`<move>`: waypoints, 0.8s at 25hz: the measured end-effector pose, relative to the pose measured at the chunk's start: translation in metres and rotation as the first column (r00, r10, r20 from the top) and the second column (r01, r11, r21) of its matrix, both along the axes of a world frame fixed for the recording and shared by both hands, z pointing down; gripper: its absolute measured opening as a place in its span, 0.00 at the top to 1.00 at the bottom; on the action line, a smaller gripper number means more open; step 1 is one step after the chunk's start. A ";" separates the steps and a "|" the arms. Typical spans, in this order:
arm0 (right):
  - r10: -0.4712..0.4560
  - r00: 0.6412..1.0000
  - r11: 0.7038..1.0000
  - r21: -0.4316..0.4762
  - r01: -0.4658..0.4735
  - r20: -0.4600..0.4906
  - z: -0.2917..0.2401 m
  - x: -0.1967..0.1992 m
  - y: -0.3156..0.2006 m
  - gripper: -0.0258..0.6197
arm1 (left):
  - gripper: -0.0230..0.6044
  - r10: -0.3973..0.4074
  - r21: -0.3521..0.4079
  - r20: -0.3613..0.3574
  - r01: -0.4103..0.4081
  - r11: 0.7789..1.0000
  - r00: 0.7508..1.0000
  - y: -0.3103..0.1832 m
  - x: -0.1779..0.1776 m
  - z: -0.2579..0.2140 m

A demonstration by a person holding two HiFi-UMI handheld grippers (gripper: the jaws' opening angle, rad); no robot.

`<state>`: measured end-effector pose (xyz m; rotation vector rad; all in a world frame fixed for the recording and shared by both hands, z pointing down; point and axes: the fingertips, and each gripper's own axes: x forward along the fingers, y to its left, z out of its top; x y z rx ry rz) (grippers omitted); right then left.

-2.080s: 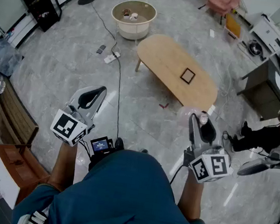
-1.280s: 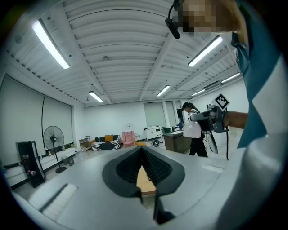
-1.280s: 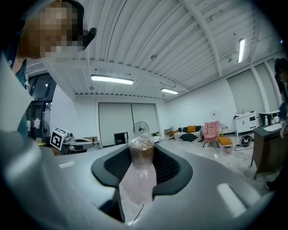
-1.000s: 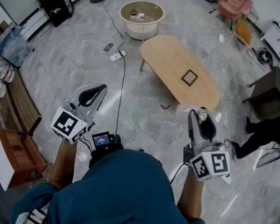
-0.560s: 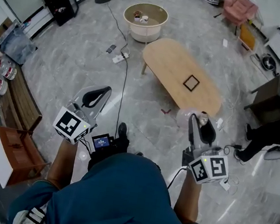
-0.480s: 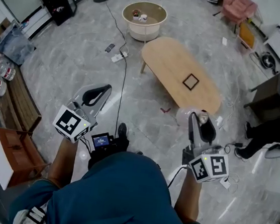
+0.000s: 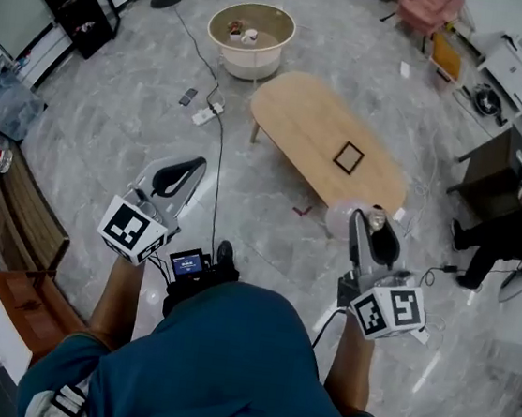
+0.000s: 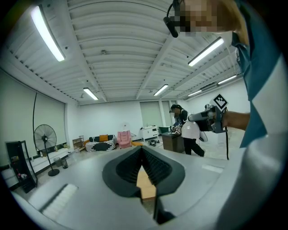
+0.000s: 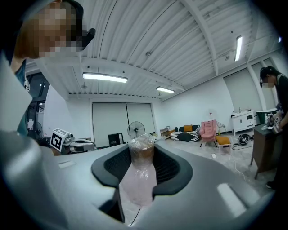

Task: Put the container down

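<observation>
My right gripper is shut on the container, a pale see-through plastic vessel with a brownish end. It hangs in the air above the floor, just short of the near end of the oval wooden table. In the right gripper view the container fills the gap of the right gripper, squeezed from both sides. My left gripper is held up at the left over bare floor. In its own view the left gripper is shut with nothing in it.
A small black square frame lies on the table. A round white basket table stands beyond it. A cable and power strip cross the floor. A person stands by a desk at the right. A wooden bench is at the left.
The head view has swung a little, so the table and basket sit further left in the picture. Both grippers keep their pose, and the right one still holds the container.
</observation>
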<state>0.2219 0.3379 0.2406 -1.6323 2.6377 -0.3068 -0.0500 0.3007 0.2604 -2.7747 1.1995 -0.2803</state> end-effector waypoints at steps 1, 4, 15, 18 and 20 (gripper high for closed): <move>0.006 1.000 1.000 0.001 -0.006 0.000 -0.001 -0.005 -0.007 0.72 | 0.97 0.006 -0.002 -0.002 -0.006 1.000 1.000 -0.009 -0.004 0.001; 0.034 0.999 0.999 0.002 -0.034 -0.004 -0.004 -0.018 -0.026 0.72 | 0.97 0.034 -0.006 -0.011 -0.034 0.999 0.999 -0.038 -0.016 0.002; 0.112 0.993 0.994 -0.010 -0.112 -0.026 -0.006 -0.061 -0.086 0.72 | 0.97 0.126 -0.003 -0.050 -0.126 0.992 0.991 -0.115 -0.053 0.008; 0.107 0.994 0.994 -0.016 -0.108 -0.032 -0.005 -0.069 -0.097 0.72 | 0.97 0.127 -0.011 -0.064 -0.127 0.992 0.990 -0.125 -0.059 0.011; 0.097 0.995 0.995 -0.017 -0.098 -0.038 -0.006 -0.071 -0.108 0.72 | 0.97 0.123 -0.016 -0.072 -0.125 0.992 0.990 -0.133 -0.059 0.012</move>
